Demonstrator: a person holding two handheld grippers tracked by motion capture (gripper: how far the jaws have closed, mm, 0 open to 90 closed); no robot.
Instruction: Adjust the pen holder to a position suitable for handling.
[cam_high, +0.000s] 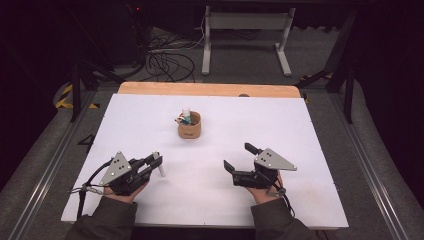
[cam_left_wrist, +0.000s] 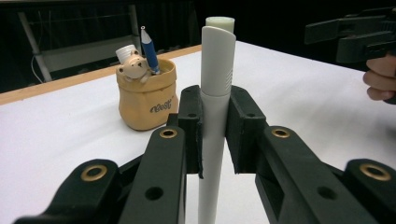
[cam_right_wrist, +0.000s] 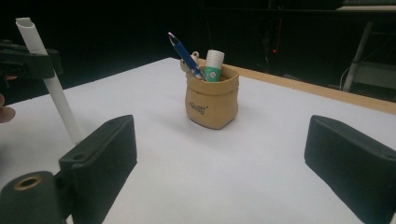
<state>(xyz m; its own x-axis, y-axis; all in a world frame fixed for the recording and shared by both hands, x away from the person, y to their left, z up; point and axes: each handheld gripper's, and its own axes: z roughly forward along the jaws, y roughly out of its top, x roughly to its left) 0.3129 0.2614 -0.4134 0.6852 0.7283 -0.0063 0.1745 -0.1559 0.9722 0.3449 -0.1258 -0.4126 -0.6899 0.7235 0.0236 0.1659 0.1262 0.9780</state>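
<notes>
- The white pen (cam_left_wrist: 215, 93) stands nearly upright in the left gripper (cam_high: 150, 164), its lower end resting on the white table top (cam_high: 300, 150) at about 8 o'clock from the table's middle.
- In the left gripper view the jaws are narrow, their pads pressed against the pen's barrel from both sides just below its cap; the cap rises above them.
- In the right gripper view the same pen leans a little, at 10 o'clock, clamped partway up.
- The right gripper (cam_high: 239, 156) sits at about 4 o'clock from the middle, well apart from the pen; its jaws stand wide with nothing between them.
- A tan pouch-shaped holder (cam_high: 190, 126) stands near the table's middle, at about 1 o'clock from the left gripper.
- Inside it are a blue pen (cam_right_wrist: 184, 50) tilted to 11 o'clock and a white-capped green tube (cam_right_wrist: 213, 66).
- A wooden edge (cam_high: 210, 89) runs along the table's far side, at 12 o'clock.
</notes>
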